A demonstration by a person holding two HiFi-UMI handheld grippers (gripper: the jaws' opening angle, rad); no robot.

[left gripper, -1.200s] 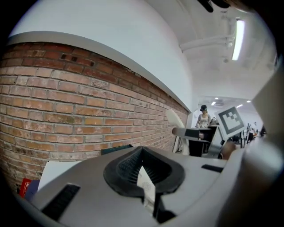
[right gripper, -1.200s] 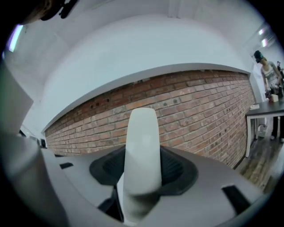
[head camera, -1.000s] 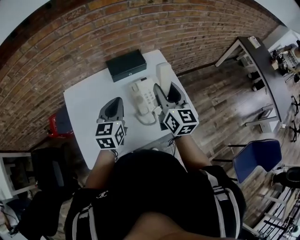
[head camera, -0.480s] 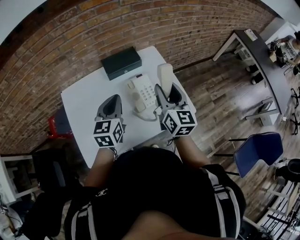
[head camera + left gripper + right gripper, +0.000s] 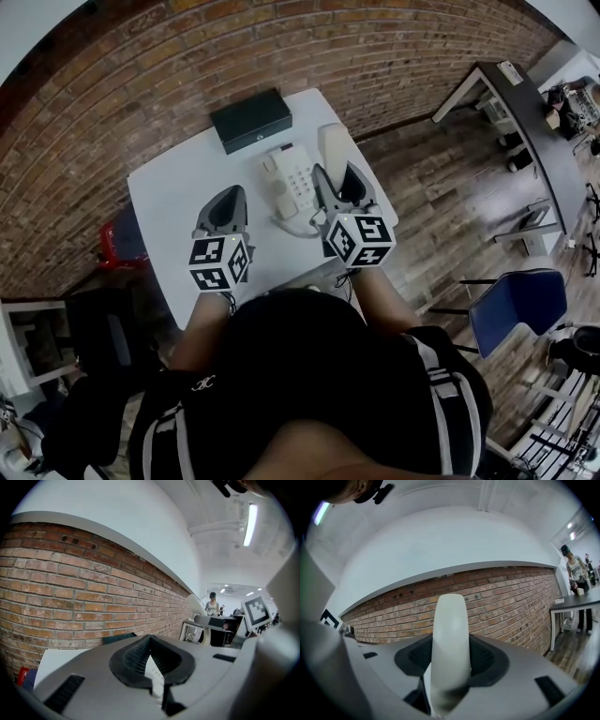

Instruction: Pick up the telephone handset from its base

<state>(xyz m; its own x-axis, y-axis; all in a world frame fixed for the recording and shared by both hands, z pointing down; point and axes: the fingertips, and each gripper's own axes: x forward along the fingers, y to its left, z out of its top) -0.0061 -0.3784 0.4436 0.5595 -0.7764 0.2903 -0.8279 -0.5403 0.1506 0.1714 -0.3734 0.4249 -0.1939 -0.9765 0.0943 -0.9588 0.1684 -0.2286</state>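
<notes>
Black box (image 5: 250,120) on white table (image 5: 173,202), brick wall (image 5: 141,84), blue chair (image 5: 520,305) on wooden floor (image 5: 450,187)

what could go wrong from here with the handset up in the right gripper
1. The cord links the handset to the base, which nothing holds down; lifting higher may drag it.
2. The right gripper clamps the smooth handset near one end, so it might swivel or slip.

One handset (image 5: 330,147), one base (image 5: 292,182), one black box (image 5: 250,120)
</notes>
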